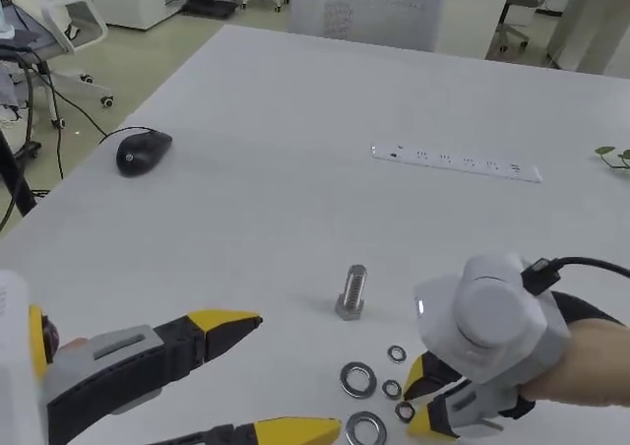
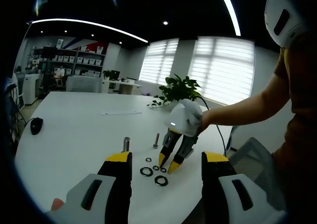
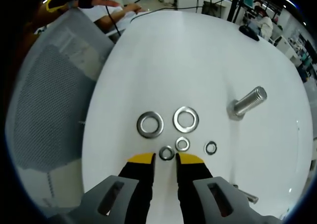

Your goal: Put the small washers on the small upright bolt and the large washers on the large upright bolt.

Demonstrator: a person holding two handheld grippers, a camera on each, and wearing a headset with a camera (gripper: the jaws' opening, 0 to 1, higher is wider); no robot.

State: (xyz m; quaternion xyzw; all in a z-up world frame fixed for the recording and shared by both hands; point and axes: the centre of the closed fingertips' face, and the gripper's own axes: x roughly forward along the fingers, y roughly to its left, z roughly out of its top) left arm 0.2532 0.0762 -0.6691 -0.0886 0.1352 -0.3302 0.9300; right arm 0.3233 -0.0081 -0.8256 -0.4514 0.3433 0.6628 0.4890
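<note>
The large bolt (image 1: 351, 292) (image 3: 246, 102) stands upright on the white table (image 1: 295, 169). In front of it lie two large washers (image 1: 358, 378) (image 1: 366, 429) and three small washers (image 1: 397, 353). My right gripper (image 1: 415, 401) (image 3: 166, 159) is low over the table, open by a narrow gap. One small washer (image 3: 167, 153) lies flat just ahead of its yellow tips, and the jaws do not touch it. My left gripper (image 1: 261, 376) (image 2: 167, 159) hovers wide open at the lower left, with nothing in it. In the left gripper view the small bolt (image 2: 156, 140) stands to the right of the large bolt (image 2: 126, 144).
A black mouse (image 1: 143, 152) lies at the far left of the table and a white power strip (image 1: 455, 161) at the far right. A grey mesh chair (image 3: 44, 85) stands by the near table edge. Office chairs and desks stand beyond the table's far side.
</note>
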